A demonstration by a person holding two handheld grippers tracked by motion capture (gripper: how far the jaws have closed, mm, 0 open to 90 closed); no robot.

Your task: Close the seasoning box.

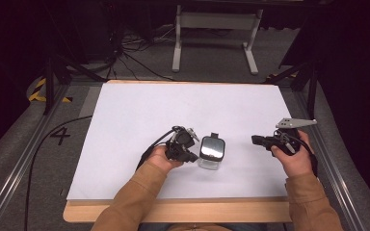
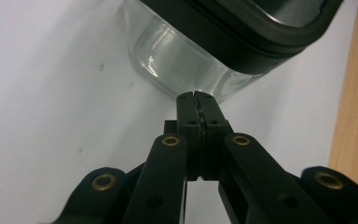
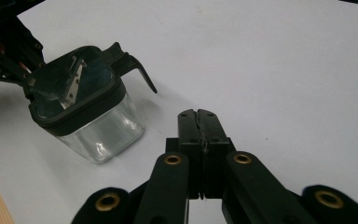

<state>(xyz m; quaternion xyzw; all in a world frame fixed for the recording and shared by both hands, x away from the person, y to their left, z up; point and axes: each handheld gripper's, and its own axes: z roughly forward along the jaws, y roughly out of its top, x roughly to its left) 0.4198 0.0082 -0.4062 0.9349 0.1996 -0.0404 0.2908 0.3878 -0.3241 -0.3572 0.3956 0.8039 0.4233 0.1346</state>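
Clear glass makes the walls of the one jar (image 1: 212, 153) on the counter (image 1: 139, 110). It has a black lid (image 3: 74, 91) with a shiny window and a little black handle sticking out at one side. Through the glass you can see nothing inside the jar. It stands near the front edge of the white counter, between the two hands. There are two grippers. The left gripper (image 1: 194, 158) is just beside the jar, and in the left gripper view its jaws are pressed together with their tips right at the glass. The right gripper (image 1: 254, 139) is well apart from the jar, and its jaws are together too, holding nothing.
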